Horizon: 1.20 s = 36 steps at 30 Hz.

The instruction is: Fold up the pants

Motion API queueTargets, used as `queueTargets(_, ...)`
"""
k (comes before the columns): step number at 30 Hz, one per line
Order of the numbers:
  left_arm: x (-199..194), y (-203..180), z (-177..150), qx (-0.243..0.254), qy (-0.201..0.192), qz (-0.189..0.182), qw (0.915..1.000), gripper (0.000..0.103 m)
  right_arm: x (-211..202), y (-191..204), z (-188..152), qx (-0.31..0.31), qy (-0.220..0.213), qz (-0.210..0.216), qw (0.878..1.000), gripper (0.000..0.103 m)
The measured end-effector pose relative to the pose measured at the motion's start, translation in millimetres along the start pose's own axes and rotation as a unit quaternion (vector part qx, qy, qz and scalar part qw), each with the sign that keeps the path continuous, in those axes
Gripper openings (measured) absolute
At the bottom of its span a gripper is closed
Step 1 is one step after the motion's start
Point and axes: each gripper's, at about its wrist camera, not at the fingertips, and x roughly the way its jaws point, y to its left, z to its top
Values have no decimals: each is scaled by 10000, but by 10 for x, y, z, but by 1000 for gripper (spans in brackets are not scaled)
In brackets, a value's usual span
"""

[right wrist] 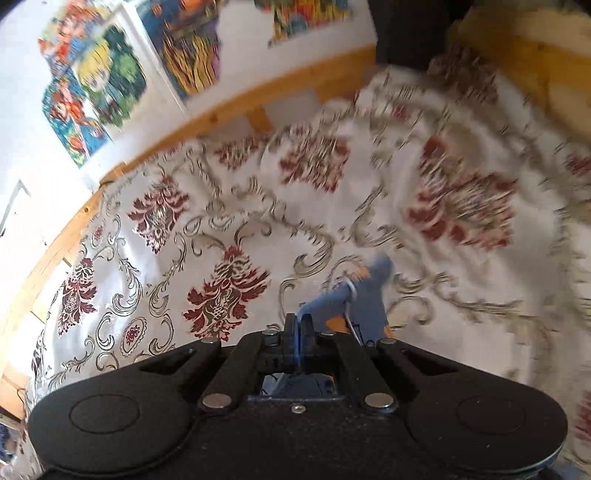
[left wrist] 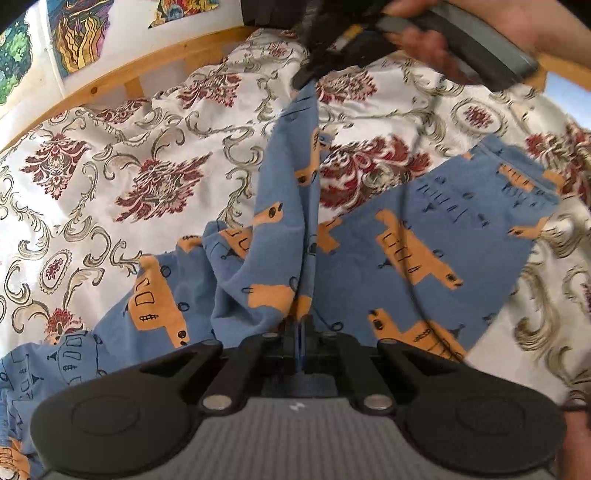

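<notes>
Blue pants (left wrist: 369,258) printed with orange vehicles lie rumpled on a floral bedspread (left wrist: 147,166). My left gripper (left wrist: 300,325) is shut on a fold of the blue cloth at the near edge. From there a ridge of fabric rises to the top of the left wrist view, where my right gripper (left wrist: 301,81) pinches its far end, held by a hand (left wrist: 517,22). In the blurred right wrist view, the right gripper (right wrist: 298,321) is shut on a bunch of the pants (right wrist: 365,295) with a white drawstring (right wrist: 349,295) showing.
A wooden bed rail (left wrist: 166,62) runs along the far side of the bedspread, against a white wall with colourful posters (left wrist: 81,33). A dark post (right wrist: 406,29) stands at the bed's far corner. Bare bedspread (right wrist: 221,229) stretches left of the pants.
</notes>
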Motion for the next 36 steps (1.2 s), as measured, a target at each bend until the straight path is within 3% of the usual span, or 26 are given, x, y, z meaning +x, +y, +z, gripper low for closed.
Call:
queueTargets(5,-223,-22,-26,85,-55,-366,9993,0,-599,-133,-512,205,-288,-390,9986,0)
queueTargets(9,-274,-123,-103,393,135,-616,9972,0,-721,-299,-948,628,12,-717,9954,0)
queueTargets(13,-181,-225,-204,647,338,-643,9953,0,-663,-517,-1201,1200,216,-693,9901,1)
queueTargets(16,-142,-240,-234,654,379,-636,9951,0,-626,-647,-1237,1655,156,-503,9848,19)
queueTargets(18,-132,-236,-238,642,385,-610,9953,0,-606,-719,-1242,1949,94,-383,9800,21)
queueTargets(21,-122,-217,-246,585,418,-603,9956,0,-562,-839,-1262,2512,18,-335,9673,23)
queueTargets(26,-120,-204,-242,554,444,-599,9957,0,-581,-1120,-1430,3826,-238,-283,9232,24)
queueTargets(28,-111,-203,-238,544,437,-589,9958,0,-581,-1177,-1481,4096,-299,-321,9112,27)
queueTargets(31,-104,-203,-244,524,440,-583,9960,0,-584,-1247,-1502,4321,-461,-421,8997,28)
queueTargets(36,-96,-207,-253,525,440,-553,9961,0,-557,-1319,-1416,4404,-642,-480,8942,30)
